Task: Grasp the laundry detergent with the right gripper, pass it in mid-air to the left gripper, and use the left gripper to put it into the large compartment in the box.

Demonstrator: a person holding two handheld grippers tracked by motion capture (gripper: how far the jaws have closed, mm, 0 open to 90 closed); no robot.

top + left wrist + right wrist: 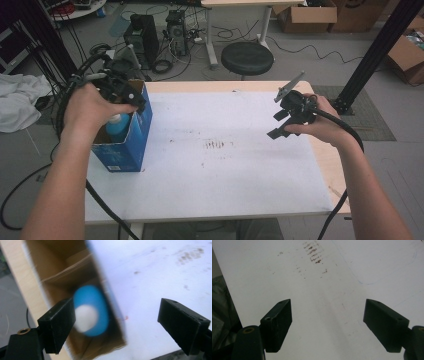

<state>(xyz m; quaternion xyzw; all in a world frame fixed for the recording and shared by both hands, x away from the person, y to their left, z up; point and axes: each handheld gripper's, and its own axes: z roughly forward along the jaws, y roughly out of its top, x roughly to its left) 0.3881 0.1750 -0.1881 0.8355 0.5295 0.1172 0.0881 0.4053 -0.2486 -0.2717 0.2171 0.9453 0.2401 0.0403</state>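
Tabletop [225,175], white and scuffed, carries a tall blue cardboard box [135,135] open at the top, directly beneath the left gripper [117,322], whose fingers [58,323] stand wide apart and empty above the opening. Inside the box, below and between those fingers, stands a light-blue plastic bottle with a white cap [91,311]; it is probably light, smooth and slippery, so the narrower cap or neck looks the best hold. Right gripper [328,325] hangs well to the side over bare tabletop, fingers [277,323] spread and empty.
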